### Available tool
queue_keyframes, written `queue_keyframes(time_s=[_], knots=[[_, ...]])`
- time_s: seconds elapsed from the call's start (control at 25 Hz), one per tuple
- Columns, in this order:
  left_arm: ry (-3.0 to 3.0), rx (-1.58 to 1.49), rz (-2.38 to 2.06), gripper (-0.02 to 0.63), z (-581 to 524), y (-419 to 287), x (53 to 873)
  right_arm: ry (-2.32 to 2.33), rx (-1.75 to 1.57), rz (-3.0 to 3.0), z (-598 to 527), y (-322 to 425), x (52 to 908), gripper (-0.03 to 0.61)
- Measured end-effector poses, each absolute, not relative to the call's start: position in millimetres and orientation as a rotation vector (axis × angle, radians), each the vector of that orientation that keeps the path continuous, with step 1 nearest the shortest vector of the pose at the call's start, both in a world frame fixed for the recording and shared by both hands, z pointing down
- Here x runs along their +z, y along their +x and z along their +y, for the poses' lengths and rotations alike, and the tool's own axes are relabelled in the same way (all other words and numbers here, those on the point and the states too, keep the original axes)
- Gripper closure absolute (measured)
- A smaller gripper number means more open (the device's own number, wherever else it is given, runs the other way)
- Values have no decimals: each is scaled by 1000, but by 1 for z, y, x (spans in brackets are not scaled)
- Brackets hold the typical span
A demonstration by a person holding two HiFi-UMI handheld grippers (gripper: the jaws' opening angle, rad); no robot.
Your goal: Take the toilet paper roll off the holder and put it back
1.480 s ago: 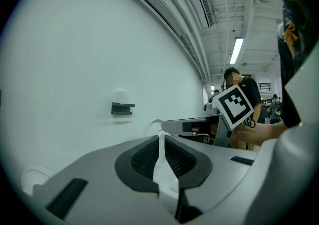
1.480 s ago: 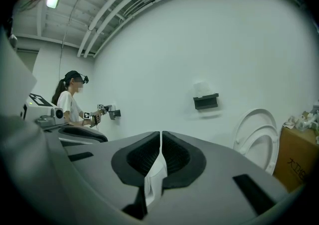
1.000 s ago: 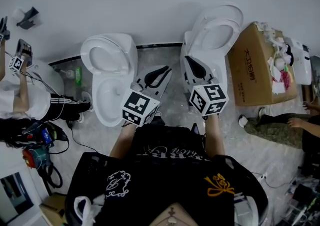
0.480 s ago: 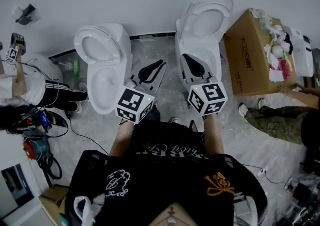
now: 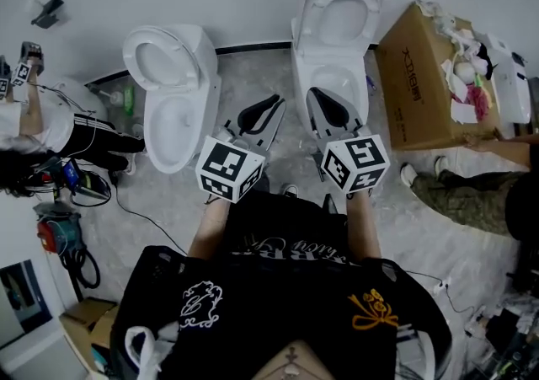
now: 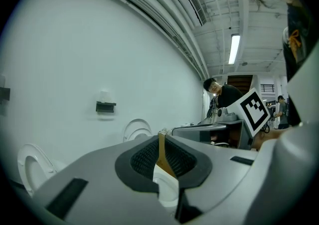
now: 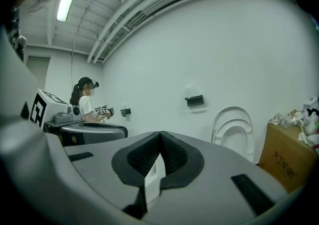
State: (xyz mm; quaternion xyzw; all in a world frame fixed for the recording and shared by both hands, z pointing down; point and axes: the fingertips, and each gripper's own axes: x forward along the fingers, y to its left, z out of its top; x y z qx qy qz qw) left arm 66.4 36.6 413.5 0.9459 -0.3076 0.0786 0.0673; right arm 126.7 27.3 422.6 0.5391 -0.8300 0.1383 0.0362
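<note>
Left tongs [image 6: 160, 135] and right tongs [image 7: 160, 134] are pressed together, empty. Reaching the holder [image 7: 194, 101] far ahead unopened could knock its roll [image 7: 192, 92] off.

Wall holder [image 7: 194, 101]: contents too small, indistinct.

White toilet [image 5: 195, 88], second toilet [image 5: 338, 9], cardboard box [image 5: 417, 92] alongside.

Small dark holder [image 7: 194, 101] on the white wall [image 7: 239, 54], faint pale toilet paper roll [image 7: 191, 92] just atop it.
</note>
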Motion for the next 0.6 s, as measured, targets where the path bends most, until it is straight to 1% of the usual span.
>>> queue_keyframes(time_s=[0.6], knots=[[2836,246,-993,565,90,54,411,1569,455,-2585,80,111,425,568]])
